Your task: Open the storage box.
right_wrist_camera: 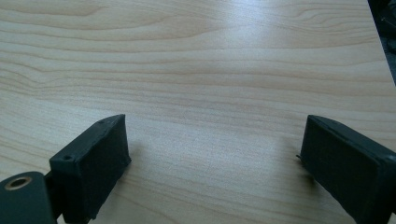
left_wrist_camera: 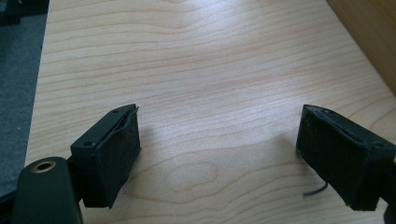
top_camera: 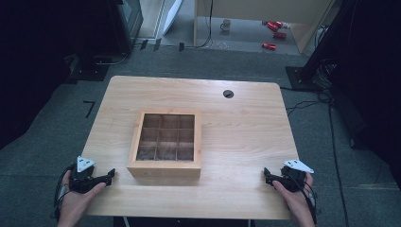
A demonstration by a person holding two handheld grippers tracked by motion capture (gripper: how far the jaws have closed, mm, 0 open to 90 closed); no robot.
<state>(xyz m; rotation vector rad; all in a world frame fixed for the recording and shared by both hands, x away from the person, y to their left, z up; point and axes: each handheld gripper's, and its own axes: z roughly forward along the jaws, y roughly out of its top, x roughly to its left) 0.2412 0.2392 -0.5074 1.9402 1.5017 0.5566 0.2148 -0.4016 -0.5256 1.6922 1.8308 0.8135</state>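
On the high view, a wooden box [top_camera: 165,144] divided into nine compartments is seen at the middle of the surface [top_camera: 246,123], slightly toward seven o'clock from its centre. The left tongs [top_camera: 111,174] are held at eight o'clock of the box, near its front-left corner; the right tongs [top_camera: 266,174] are held at four o'clock, well apart from it. Both pairs are spread wide with nothing between the jaws: in the left gripper view [left_wrist_camera: 217,154] and the right gripper view [right_wrist_camera: 212,161] bare wood grain is seen between the pads.

The step in hand is judged to be an approach to the box. It is best done by bringing both tongs in level, toward opposite walls, so that the box is not pushed askew.

The compartments appear empty; the row nearest the person is shadowed, and small contents there cannot be ruled out.
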